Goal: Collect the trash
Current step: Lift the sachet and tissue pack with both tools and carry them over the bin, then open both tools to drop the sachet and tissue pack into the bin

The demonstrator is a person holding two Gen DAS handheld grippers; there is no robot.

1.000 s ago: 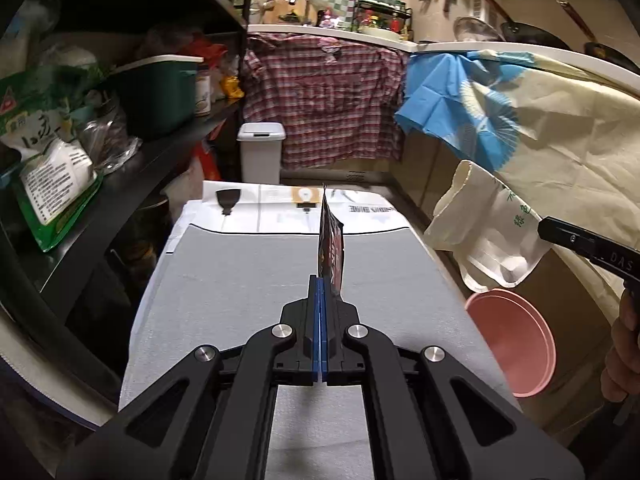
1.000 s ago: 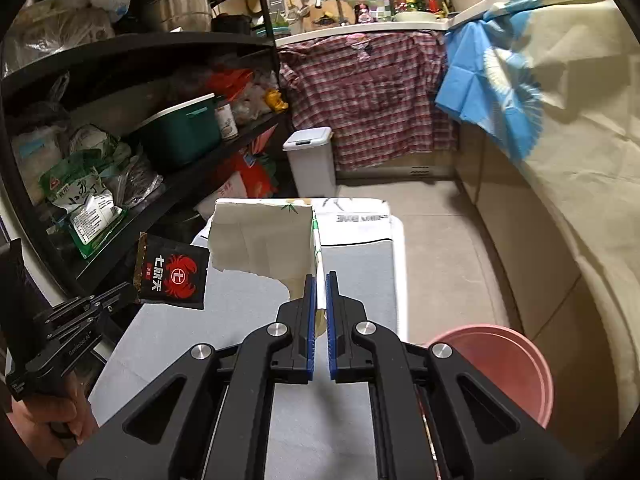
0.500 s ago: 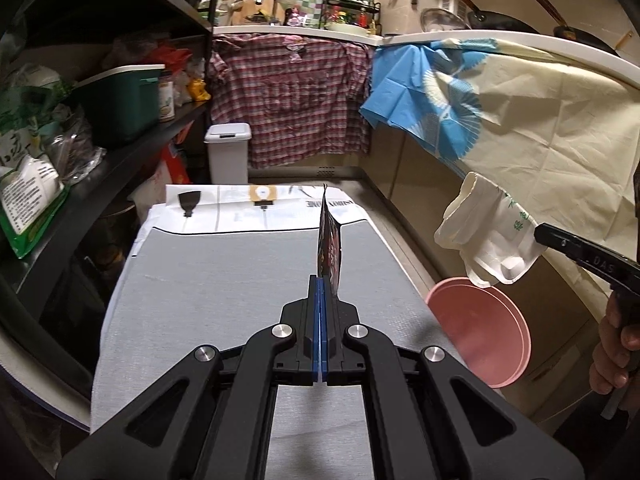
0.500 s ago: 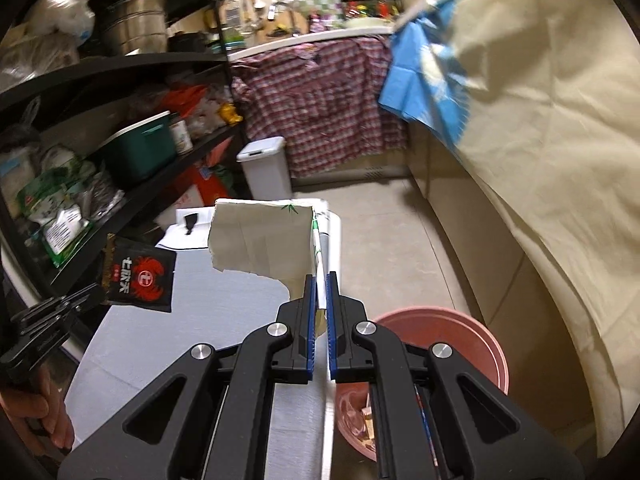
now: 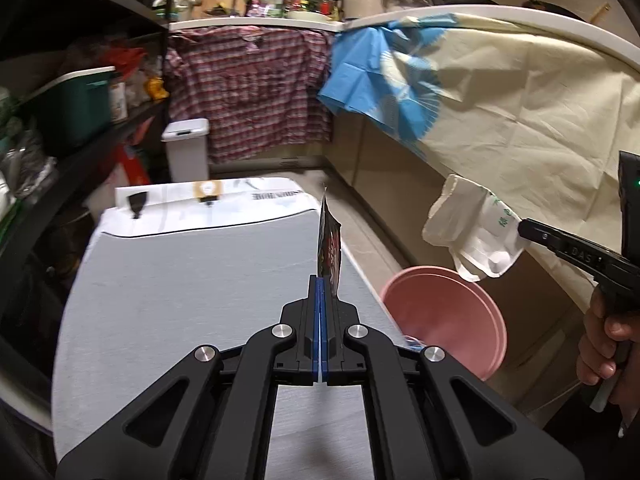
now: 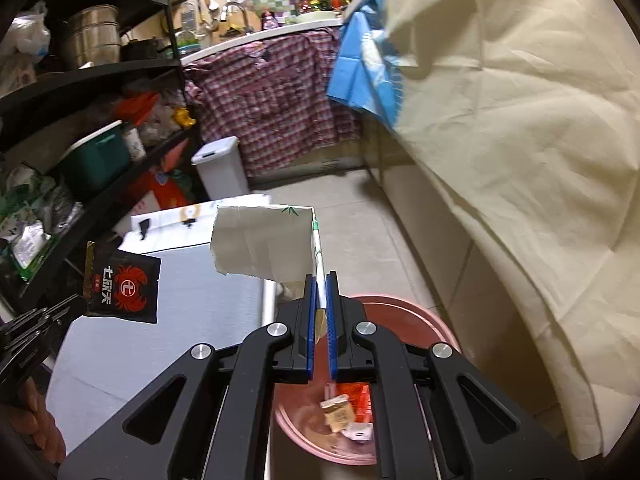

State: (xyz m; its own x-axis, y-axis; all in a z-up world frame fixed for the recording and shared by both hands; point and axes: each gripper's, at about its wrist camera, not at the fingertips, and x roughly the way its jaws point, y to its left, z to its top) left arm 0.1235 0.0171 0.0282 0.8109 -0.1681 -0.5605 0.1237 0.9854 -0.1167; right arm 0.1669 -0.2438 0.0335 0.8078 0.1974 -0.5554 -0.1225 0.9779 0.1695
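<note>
My left gripper [image 5: 321, 280] is shut on a black snack wrapper [image 5: 329, 242] with a red crab print, held edge-on above the grey table [image 5: 180, 304]. The wrapper also shows in the right wrist view [image 6: 122, 282]. My right gripper [image 6: 319, 280] is shut on a crumpled white paper package [image 6: 264, 242], held above the pink bin [image 6: 420, 320]. The package [image 5: 472, 236] hangs over the bin [image 5: 444, 312] in the left wrist view. The bin holds several scraps [image 6: 346, 412].
A black shelf rack [image 5: 60, 152] with a green box and bags stands left. A white lidded bin [image 5: 186, 148] and plaid cloth [image 5: 256, 92] are at the back. A cream cloth [image 6: 520, 160] drapes the counter on the right. White paper [image 5: 208, 204] covers the table's far end.
Both grippers have swung right with their trash. The white package now hangs over the pink bin, whose contents have come into the right wrist view.
</note>
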